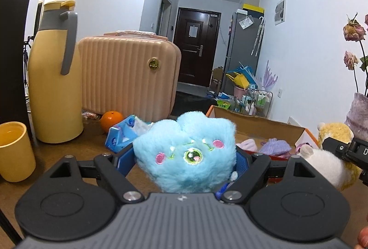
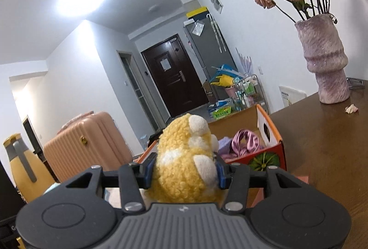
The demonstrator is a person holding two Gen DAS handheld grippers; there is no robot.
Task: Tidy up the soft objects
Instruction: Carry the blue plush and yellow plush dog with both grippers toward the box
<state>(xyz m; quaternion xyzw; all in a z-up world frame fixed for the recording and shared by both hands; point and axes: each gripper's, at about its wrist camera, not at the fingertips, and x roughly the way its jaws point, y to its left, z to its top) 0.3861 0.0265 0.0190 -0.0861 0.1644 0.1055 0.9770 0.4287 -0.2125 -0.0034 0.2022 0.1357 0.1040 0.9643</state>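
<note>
My left gripper (image 1: pixel 185 162) is shut on a fluffy blue plush toy (image 1: pixel 186 152) with pink cheeks, held above the brown table. My right gripper (image 2: pixel 184 172) is shut on a yellow and white plush toy (image 2: pixel 186 168), raised over the table; that toy (image 1: pixel 331 157) and the right gripper's black body show at the right edge of the left wrist view. An open cardboard box (image 2: pixel 269 134) with orange sides stands just beyond both grippers and holds pink and purple soft items (image 2: pixel 243 142); in the left wrist view the box (image 1: pixel 257 124) shows purple and pink items (image 1: pixel 274 145).
A yellow thermos jug (image 1: pixel 54 78), a yellow cup (image 1: pixel 15 152), an orange (image 1: pixel 111 120), a blue tissue pack (image 1: pixel 124 134) and a pink suitcase (image 1: pixel 128 74) stand at the left. A purple vase (image 2: pixel 326 60) with dried roses stands on the table (image 2: pixel 322 145) at the right.
</note>
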